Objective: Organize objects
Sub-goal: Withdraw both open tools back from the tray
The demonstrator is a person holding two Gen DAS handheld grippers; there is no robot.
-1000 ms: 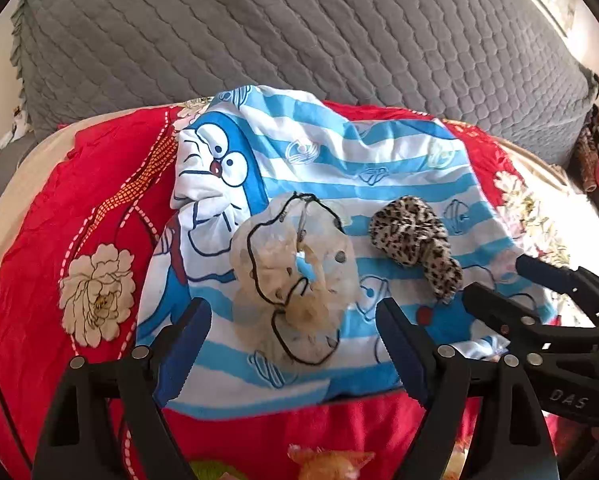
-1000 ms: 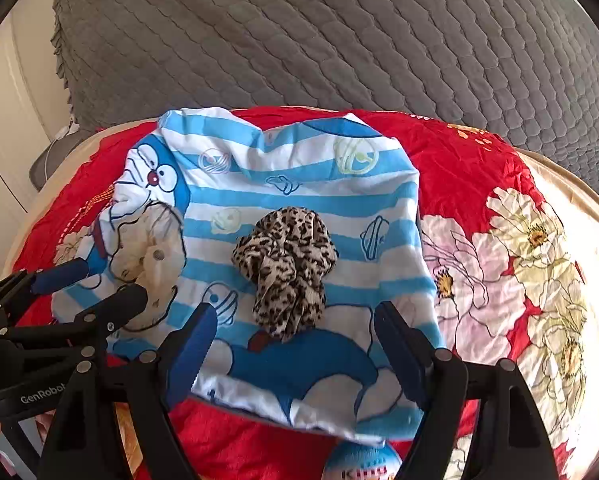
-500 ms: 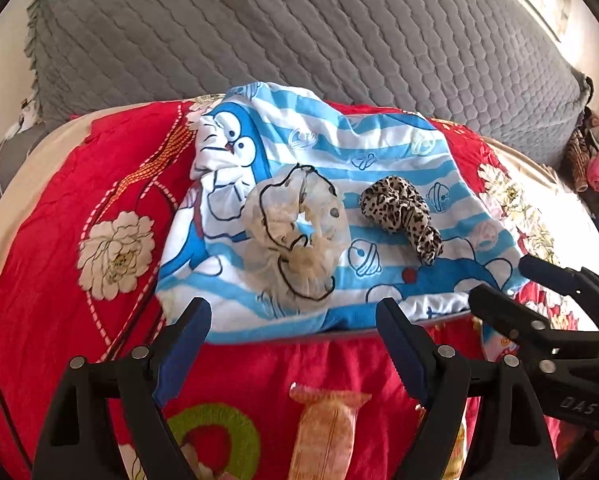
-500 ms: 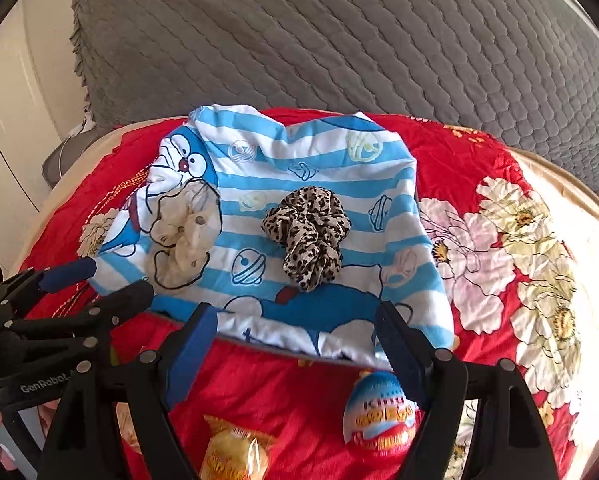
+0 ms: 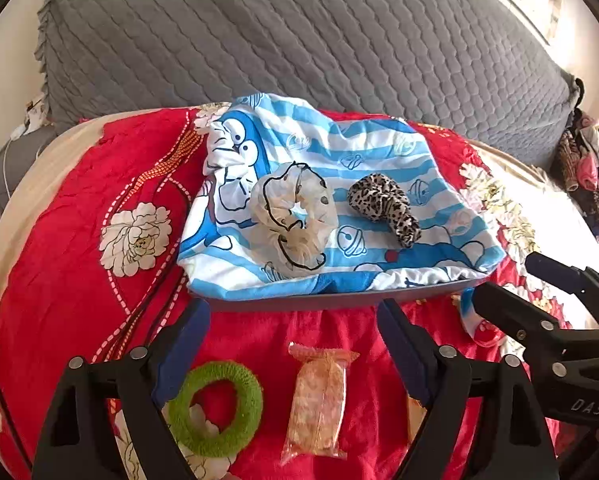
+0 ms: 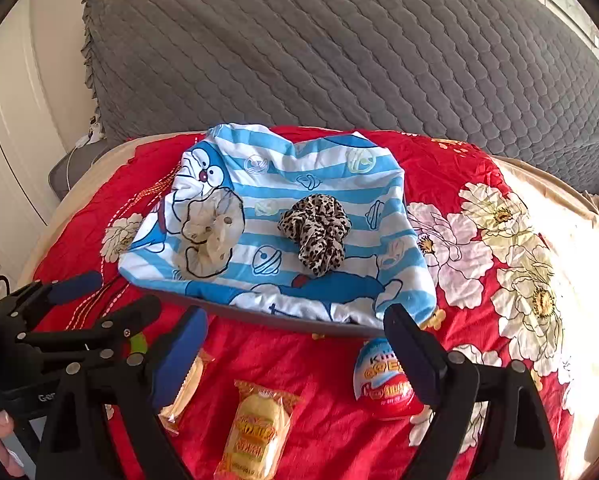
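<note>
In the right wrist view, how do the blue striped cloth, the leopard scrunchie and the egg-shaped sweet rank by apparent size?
1. blue striped cloth, clearly largest.
2. leopard scrunchie and egg-shaped sweet: they look alike; the sweet lies nearer the camera and is partly hidden, so I do not rank them.

Bare red sheet [image 6: 299, 364] between snack packet [image 6: 259, 428] and tray [image 6: 267, 318]

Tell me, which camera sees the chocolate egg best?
The right wrist view: the egg lies whole on the red bedspread, label readable. The left wrist view shows only its edge behind the right gripper.
</note>
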